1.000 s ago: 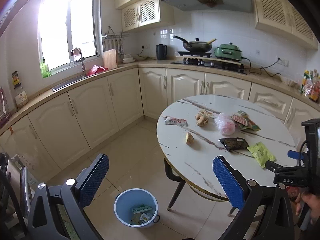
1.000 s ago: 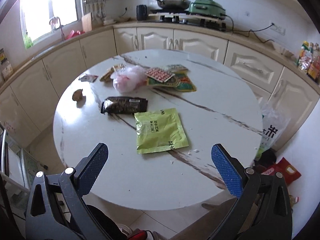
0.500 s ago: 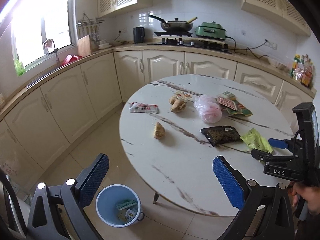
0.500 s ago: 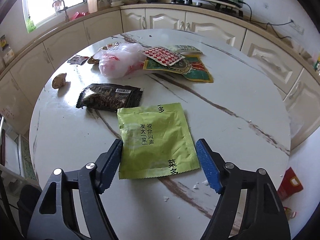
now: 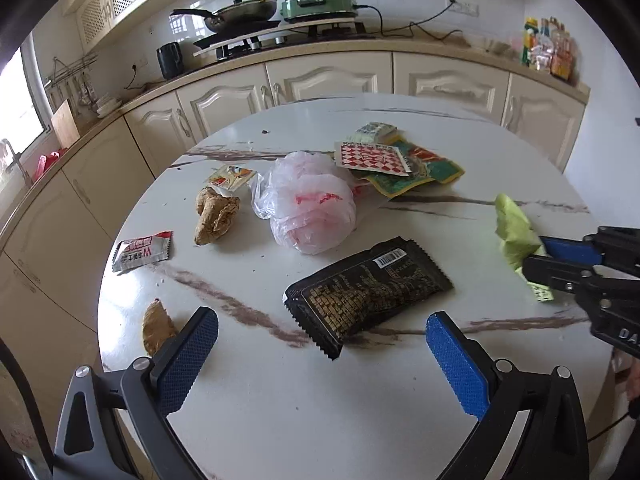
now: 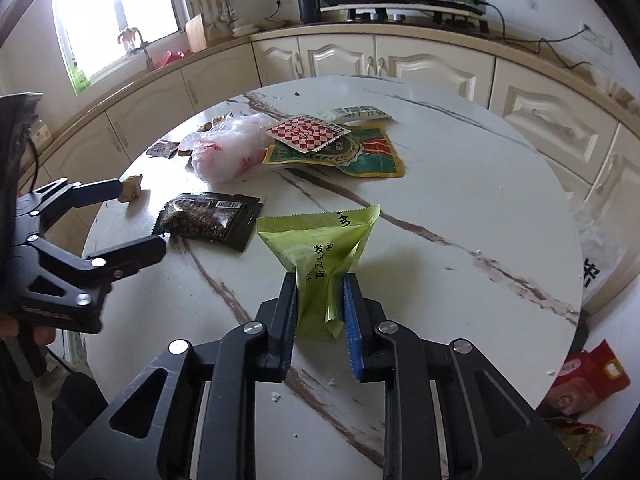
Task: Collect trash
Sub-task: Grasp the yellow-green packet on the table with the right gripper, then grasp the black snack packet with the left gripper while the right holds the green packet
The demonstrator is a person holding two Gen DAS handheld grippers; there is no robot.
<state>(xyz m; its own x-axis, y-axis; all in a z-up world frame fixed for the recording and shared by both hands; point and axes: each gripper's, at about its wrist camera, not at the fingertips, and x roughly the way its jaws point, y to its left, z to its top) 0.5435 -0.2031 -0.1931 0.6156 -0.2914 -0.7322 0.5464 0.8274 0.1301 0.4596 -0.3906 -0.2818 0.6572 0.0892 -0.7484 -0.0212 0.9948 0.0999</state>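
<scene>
A crumpled lime-green foil sachet (image 6: 320,264) with dark printed characters stands pinched and buckled between blue-padded fingers (image 6: 352,316), its far edge fanned upward off the white marble-veined round bench (image 6: 460,184). Just to its left, a black-and-gold foil snack packet (image 5: 368,292) lies flat. Further back sit a knotted translucent plastic bag (image 5: 308,208) with red print and a red-and-white checkered wrapper (image 5: 372,158).

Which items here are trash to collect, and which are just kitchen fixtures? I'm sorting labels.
Trash on the table:
- green packet, pinched in the closing right hand-held gripper
- black wrapper
- plastic bag
- checkered packet

Just lying about:
- frying pan
- kettle
- green cooker
</scene>
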